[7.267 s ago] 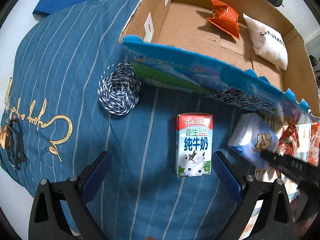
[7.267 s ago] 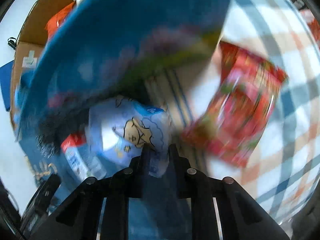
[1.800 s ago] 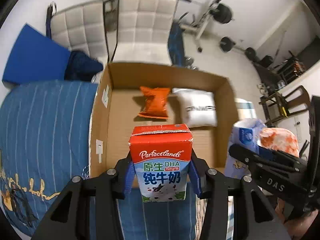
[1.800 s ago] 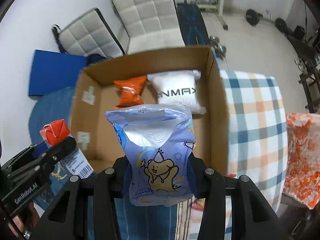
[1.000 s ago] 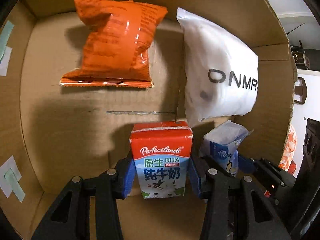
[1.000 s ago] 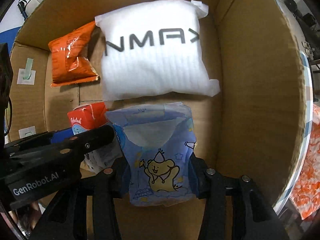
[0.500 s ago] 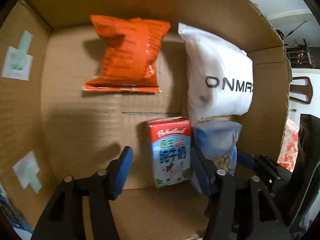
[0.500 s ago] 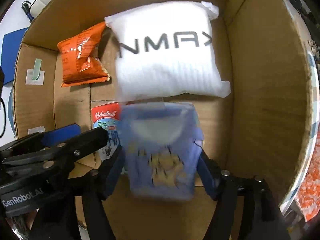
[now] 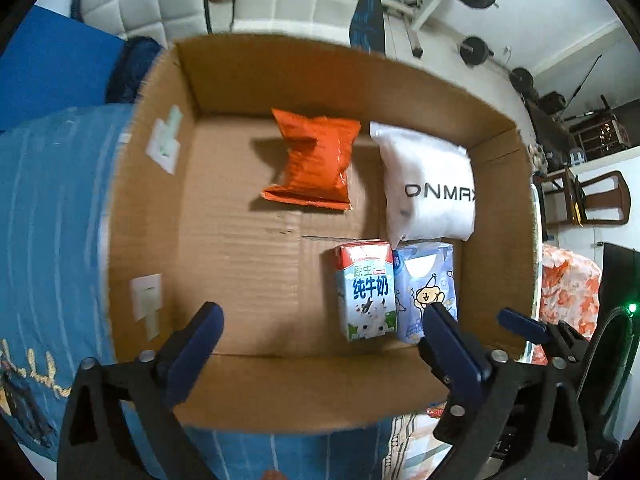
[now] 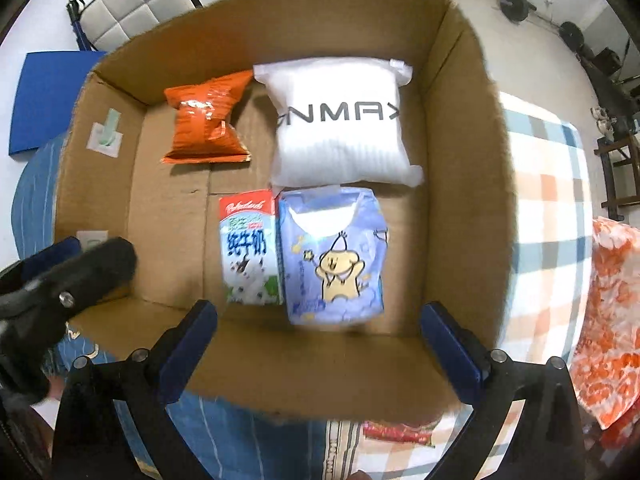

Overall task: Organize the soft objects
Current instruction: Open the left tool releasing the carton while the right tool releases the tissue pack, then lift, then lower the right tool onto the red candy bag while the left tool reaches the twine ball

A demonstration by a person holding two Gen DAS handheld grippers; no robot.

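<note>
A cardboard box (image 9: 240, 232) (image 10: 460, 184) holds an orange snack bag (image 9: 314, 160) (image 10: 206, 122), a white ONMAX pillow pack (image 9: 430, 190) (image 10: 340, 124), a milk carton (image 9: 366, 290) (image 10: 249, 248) and a blue tissue pack (image 9: 426, 284) (image 10: 334, 256) side by side. My left gripper (image 9: 320, 344) is open and empty above the box's near wall. My right gripper (image 10: 320, 336) is open and empty above the same wall. The right gripper's fingers (image 9: 520, 322) show at the right of the left wrist view.
The box rests on a blue striped cloth (image 9: 52, 216) at left and a plaid cloth (image 10: 548, 184) at right. An orange patterned fabric (image 10: 608, 320) lies far right. A red snack bag (image 10: 396, 432) peeks from under the box's near edge. Chairs and gym weights stand behind.
Both grippers opened, let go of the milk carton and the tissue pack inside the box, and pulled back and up over the box's near wall.
</note>
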